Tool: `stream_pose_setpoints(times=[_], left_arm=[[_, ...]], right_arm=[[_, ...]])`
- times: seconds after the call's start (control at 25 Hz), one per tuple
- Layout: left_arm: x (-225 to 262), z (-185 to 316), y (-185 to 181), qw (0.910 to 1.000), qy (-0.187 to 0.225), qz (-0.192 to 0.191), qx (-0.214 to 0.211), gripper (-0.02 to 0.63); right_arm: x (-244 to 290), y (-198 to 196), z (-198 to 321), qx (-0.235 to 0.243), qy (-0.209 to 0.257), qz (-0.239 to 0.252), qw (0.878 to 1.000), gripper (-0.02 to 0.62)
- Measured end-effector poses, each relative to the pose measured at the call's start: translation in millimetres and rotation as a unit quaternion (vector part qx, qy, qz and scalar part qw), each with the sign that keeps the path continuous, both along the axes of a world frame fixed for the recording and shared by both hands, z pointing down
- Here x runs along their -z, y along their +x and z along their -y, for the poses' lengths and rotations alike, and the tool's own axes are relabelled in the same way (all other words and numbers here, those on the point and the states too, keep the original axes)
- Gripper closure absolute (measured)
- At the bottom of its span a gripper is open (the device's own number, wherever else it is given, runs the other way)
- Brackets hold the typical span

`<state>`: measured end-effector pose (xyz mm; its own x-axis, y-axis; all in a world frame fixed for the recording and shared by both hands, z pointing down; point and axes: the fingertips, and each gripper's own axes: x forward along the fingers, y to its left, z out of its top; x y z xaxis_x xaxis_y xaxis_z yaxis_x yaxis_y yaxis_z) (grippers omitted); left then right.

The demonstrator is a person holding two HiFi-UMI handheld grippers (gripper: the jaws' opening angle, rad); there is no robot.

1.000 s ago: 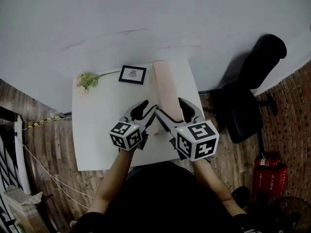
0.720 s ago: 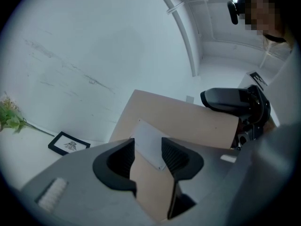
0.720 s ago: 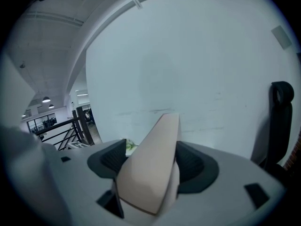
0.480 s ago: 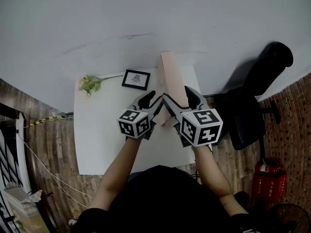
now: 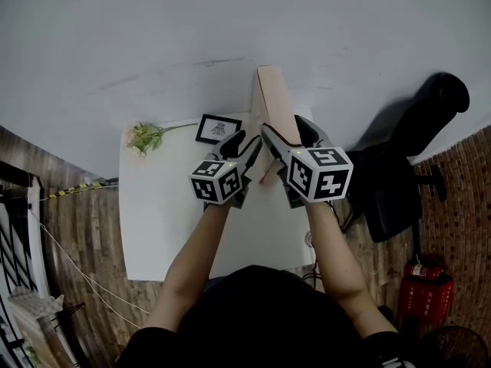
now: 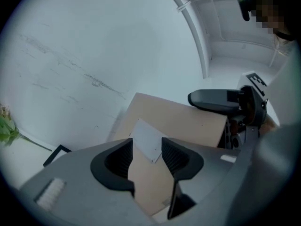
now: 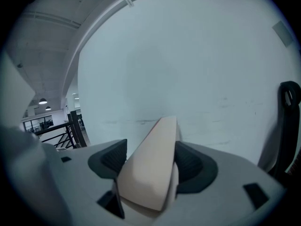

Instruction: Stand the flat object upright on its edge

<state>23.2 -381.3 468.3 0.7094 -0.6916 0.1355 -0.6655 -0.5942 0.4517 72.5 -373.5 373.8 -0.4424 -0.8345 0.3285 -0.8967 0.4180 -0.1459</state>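
While the box (image 5: pixel 272 102) is tipped steeply up over the far right part of the table (image 5: pixel 153 205), its long axis is seen running from a low near end up and away toward the wall (image 5: pixel 230 21). Whether that low end rests on the table cannot be told. The near end is clamped from both sides. The left gripper (image 5: pixel 245 146) is closed across its left part, and the right gripper (image 5: pixel 285 133), whose jaws have just been closing, is pressed on its right edge. Neither hand is nearer than the other. The box lies straight ahead of both sets of fingers, so the coming move is judged to depend on lowering that near edge squarely.
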Motion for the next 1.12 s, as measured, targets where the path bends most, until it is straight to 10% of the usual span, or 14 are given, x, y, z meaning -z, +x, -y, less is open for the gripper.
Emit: stream_pose_setpoints(times=[1.12], left_arm=[[79.7, -63.2, -64.2, 0.9927, 0.101, 0.015, 0.063, 0.438]], right_arm=[[23.2, -4.8, 24.4, -0.027, 0.070, -0.041, 0.996, 0.267]])
